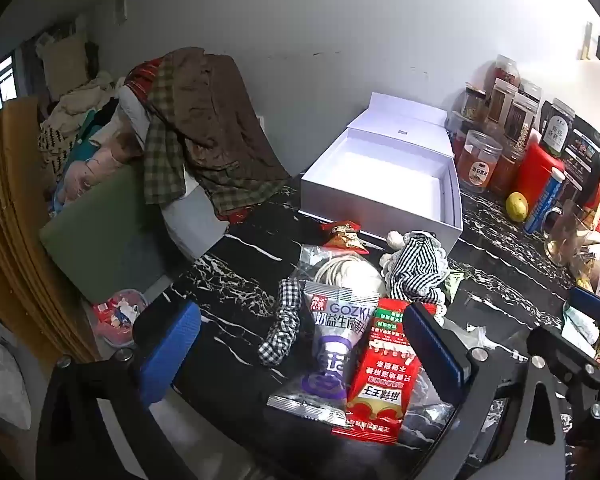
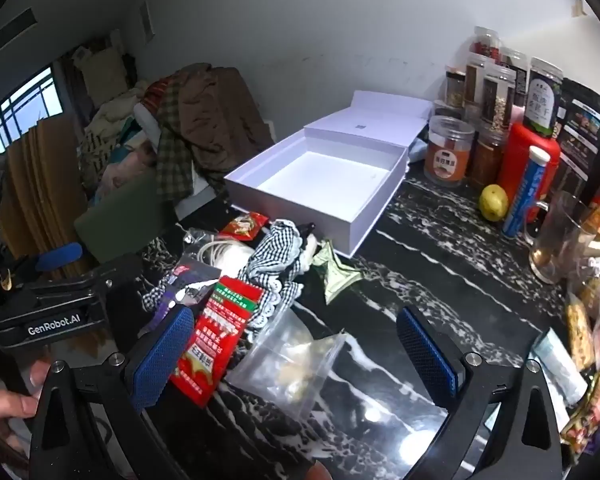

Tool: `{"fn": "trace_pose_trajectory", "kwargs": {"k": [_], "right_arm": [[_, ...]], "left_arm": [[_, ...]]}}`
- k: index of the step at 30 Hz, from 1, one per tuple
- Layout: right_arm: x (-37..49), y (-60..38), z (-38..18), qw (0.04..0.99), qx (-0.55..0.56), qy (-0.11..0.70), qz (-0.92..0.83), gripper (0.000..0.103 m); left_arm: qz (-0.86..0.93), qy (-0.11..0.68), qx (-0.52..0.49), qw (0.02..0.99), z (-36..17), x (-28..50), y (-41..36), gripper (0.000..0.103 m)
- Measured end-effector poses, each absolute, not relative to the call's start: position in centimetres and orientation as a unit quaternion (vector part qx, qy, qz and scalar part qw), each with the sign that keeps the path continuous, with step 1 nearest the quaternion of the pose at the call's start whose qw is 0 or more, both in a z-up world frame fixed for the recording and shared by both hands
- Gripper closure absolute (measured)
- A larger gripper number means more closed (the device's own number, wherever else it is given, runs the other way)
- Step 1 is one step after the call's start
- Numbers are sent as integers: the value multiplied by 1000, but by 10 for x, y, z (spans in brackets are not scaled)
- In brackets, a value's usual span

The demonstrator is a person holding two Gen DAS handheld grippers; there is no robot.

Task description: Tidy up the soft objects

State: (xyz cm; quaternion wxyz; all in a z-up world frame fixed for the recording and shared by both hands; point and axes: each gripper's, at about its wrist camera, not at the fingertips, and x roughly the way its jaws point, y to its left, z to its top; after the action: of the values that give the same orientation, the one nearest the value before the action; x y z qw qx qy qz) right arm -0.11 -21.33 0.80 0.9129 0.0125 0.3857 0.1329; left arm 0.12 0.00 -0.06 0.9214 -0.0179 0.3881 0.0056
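Observation:
A heap of soft things lies on the black marble table (image 2: 440,248): a red snack packet (image 1: 384,368) (image 2: 216,340), a grey and purple pouch (image 1: 332,352), a checked scrunchie (image 1: 286,326), a coiled white cord (image 1: 342,270) and a black-and-white checked doll (image 1: 414,268) (image 2: 278,258). A clear zip bag (image 2: 296,364) lies in front. Behind stands an open white box (image 1: 388,176) (image 2: 320,176), empty. My left gripper (image 1: 300,344) hangs open above the packets. My right gripper (image 2: 296,356) is open above the zip bag. Neither holds anything.
Jars (image 2: 448,152), a red flask (image 2: 528,168), a blue tube (image 2: 522,192), a yellow fruit (image 2: 493,202) and a glass mug (image 2: 560,236) crowd the right. A small green packet (image 2: 336,272) lies mid-table. A chair piled with clothes (image 1: 204,128) stands left.

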Motion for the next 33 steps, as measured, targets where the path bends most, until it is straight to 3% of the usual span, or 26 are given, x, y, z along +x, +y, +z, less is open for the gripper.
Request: {"fn": "trace_pose_trajectory", "kwargs": {"k": [33], "right_arm": [[-5,-213,11,919,19,379,103,0]], "left_arm": [[-27,371,-5,928,10,-8,-1,0]]}}
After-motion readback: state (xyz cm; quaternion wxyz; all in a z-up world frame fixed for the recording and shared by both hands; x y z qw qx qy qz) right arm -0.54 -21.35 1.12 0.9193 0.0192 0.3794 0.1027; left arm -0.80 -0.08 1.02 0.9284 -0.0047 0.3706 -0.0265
